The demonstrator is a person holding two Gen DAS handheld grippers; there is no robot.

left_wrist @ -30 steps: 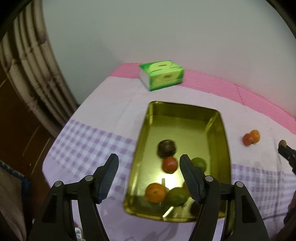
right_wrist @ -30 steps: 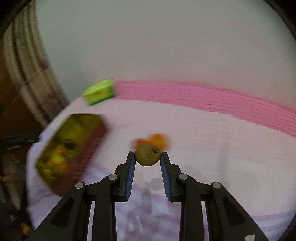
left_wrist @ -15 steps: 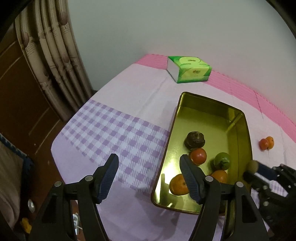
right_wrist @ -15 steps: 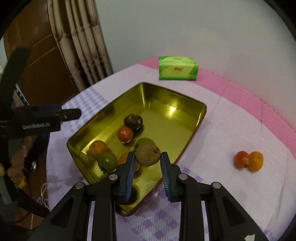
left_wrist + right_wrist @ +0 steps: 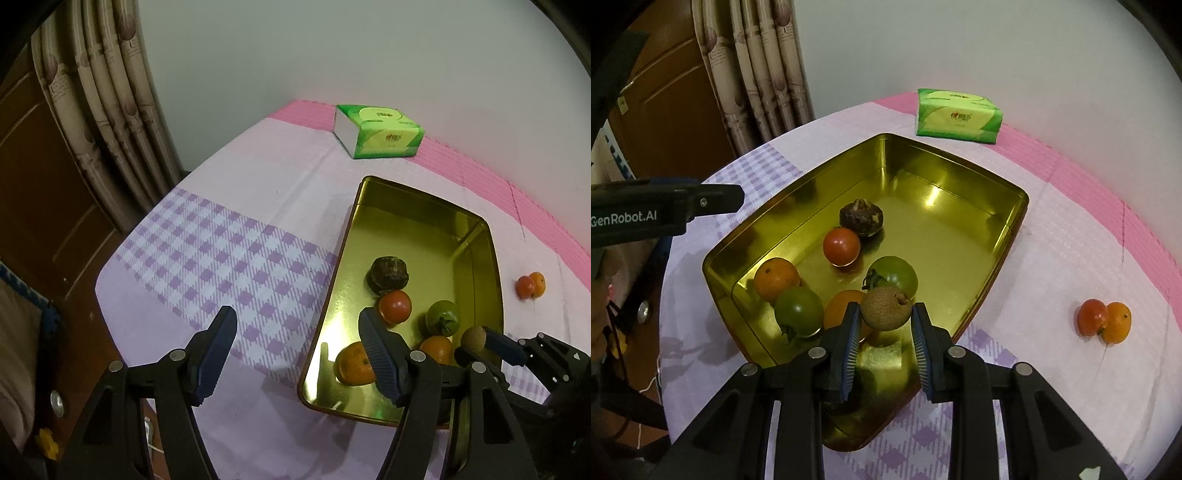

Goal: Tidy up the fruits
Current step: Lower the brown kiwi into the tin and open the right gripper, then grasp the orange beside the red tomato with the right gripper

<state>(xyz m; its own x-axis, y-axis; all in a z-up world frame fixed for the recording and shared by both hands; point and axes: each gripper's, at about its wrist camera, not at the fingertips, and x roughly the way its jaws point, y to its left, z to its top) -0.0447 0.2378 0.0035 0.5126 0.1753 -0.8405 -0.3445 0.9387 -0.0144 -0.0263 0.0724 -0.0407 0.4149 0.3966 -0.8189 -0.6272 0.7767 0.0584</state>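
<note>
My right gripper is shut on a small brown round fruit and holds it just above the near end of the golden tray. Several fruits lie in the tray: a dark brown one, a red tomato, two green tomatoes, and two oranges. A red tomato and a small orange touch each other on the cloth right of the tray. My left gripper is open and empty over the tray's left rim.
A green tissue box stands at the far end of the table by the wall. The checkered cloth ends at the table's left edge, with a curtain and a wooden door beyond it.
My right gripper has carried the brown fruit from near the two loose fruits to above the tray's near end. My left gripper has shifted left, off the tray's middle.
</note>
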